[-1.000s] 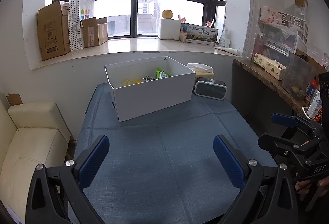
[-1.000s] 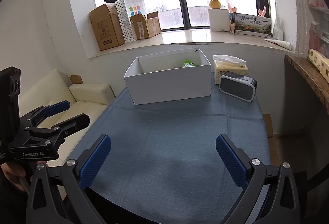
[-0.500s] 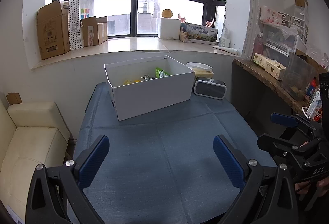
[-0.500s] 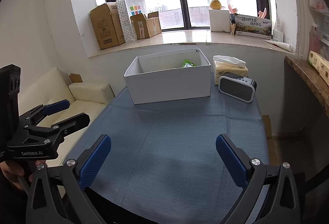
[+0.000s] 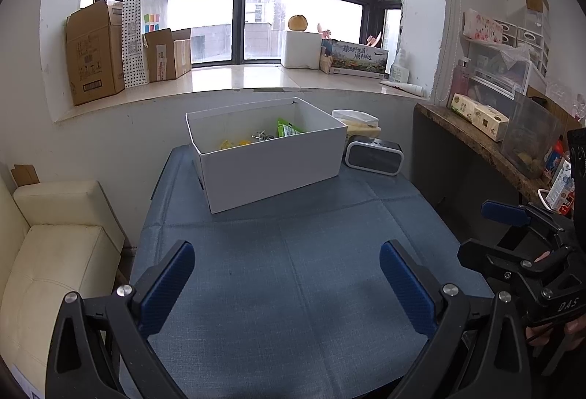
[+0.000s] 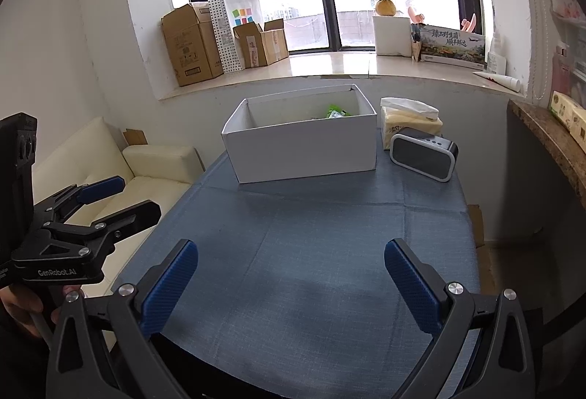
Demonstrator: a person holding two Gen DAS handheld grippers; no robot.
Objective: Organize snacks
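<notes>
A white open box (image 5: 271, 164) stands at the far end of the blue-clothed table (image 5: 293, 270); it also shows in the right wrist view (image 6: 304, 146). Inside lie a green snack packet (image 5: 287, 129), yellow snacks (image 5: 232, 143) and a small dark item. The green packet also shows in the right wrist view (image 6: 335, 113). My left gripper (image 5: 287, 283) is open and empty, over the near part of the table. My right gripper (image 6: 291, 283) is open and empty, also well short of the box. Each gripper shows at the other view's edge.
A grey speaker (image 6: 423, 157) and a tissue pack (image 6: 408, 117) sit right of the box. A cream sofa (image 5: 55, 252) is left of the table. A side counter (image 5: 487, 142) with boxes is on the right. Cartons (image 6: 190, 43) stand on the windowsill.
Both views have shifted very slightly; the grippers stay open and empty and nothing on the table moved.
</notes>
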